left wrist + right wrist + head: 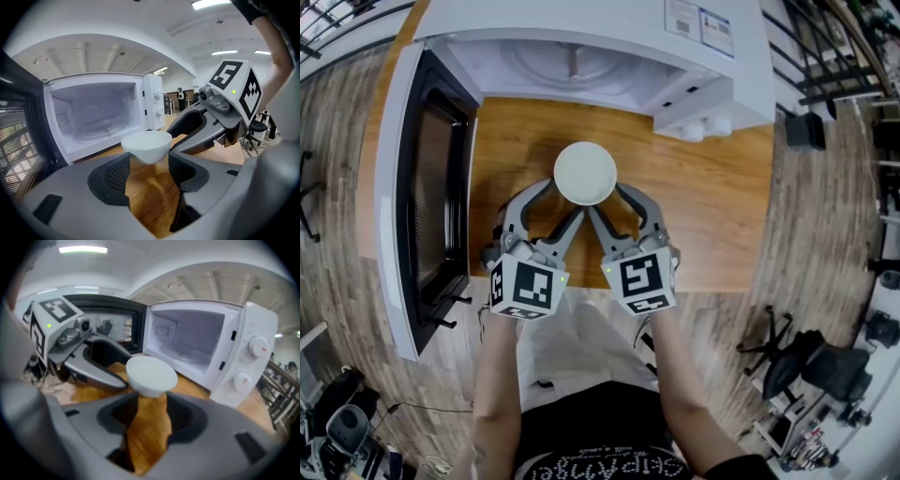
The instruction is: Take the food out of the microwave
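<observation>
A small white bowl (585, 172) hangs over the wooden table (717, 211), in front of the open microwave (609, 28); whether it touches the wood I cannot tell. My left gripper (565, 200) is shut on the bowl's lower left side. My right gripper (614, 202) is shut on its lower right side. In the left gripper view the bowl (146, 143) sits wedged between the jaw tips of my left gripper (147, 160). The right gripper view shows the same bowl (151, 373) at the tips of my right gripper (149, 398). What the bowl holds is hidden. The microwave cavity (96, 117) shows only its glass turntable.
The microwave door (422, 187) stands swung out to the left, reaching past the table's front edge. The microwave's knob panel (251, 359) is to the right of the cavity. An office chair (797, 361) stands on the floor at the right.
</observation>
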`<state>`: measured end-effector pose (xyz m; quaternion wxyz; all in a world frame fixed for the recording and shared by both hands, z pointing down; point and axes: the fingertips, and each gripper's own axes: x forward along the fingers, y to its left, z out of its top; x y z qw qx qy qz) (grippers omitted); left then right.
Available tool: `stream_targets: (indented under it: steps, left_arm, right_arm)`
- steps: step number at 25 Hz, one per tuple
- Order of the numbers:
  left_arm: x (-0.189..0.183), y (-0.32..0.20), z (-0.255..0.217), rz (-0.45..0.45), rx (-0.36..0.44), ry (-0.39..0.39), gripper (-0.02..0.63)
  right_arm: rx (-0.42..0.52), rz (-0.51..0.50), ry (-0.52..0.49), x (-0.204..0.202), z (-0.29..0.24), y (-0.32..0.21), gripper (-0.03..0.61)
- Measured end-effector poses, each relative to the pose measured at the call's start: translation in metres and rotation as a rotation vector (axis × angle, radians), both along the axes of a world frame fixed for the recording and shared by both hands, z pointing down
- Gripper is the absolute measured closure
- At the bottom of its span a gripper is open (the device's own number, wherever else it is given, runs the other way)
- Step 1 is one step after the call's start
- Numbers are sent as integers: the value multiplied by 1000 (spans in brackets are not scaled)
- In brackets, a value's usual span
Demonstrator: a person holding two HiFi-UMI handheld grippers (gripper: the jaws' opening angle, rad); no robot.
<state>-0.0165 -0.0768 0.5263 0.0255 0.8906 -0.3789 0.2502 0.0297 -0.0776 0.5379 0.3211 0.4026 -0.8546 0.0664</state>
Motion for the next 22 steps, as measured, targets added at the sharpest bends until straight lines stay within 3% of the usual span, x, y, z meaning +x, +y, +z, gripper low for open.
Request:
stream_targets:
  steps: [22]
  left_arm:
    - [-1,14,29,32,-73,-30,337]
  right_arm:
    - [-38,-24,43,3,26,11,373]
